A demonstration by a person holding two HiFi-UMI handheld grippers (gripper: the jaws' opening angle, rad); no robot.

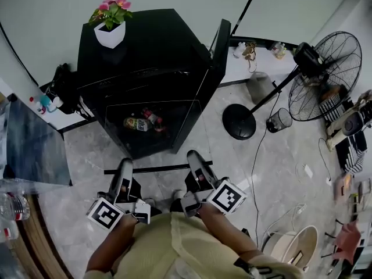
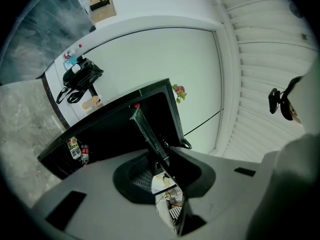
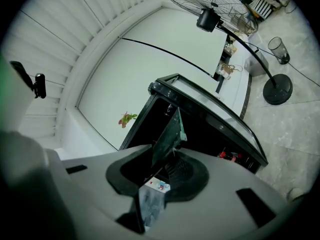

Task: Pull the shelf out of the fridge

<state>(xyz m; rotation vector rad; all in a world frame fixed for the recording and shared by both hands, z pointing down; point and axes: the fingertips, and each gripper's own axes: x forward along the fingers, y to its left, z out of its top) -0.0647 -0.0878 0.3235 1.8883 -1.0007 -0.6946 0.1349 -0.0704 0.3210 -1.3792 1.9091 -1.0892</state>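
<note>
A clear glass shelf point(image 1: 156, 133) with a black front bar point(image 1: 157, 168) hangs in front of the open black mini fridge point(image 1: 152, 54). It is outside the cabinet and held level. My left gripper point(image 1: 124, 166) is shut on the bar's left end and my right gripper point(image 1: 193, 157) on its right end. In the left gripper view the shelf point(image 2: 148, 132) runs edge-on between the jaws of the left gripper point(image 2: 159, 159). The right gripper view shows the same shelf point(image 3: 170, 134) clamped in the right gripper point(image 3: 165, 160). Bottles point(image 1: 142, 122) lie inside the fridge.
The fridge door point(image 1: 218, 54) stands open to the right. A potted flower point(image 1: 110, 25) sits on the fridge top. A black bag point(image 1: 64, 89) lies on the ledge at left. A standing fan point(image 1: 322, 74), its round base point(image 1: 239, 121), cables and a white bin point(image 1: 302, 246) are at right.
</note>
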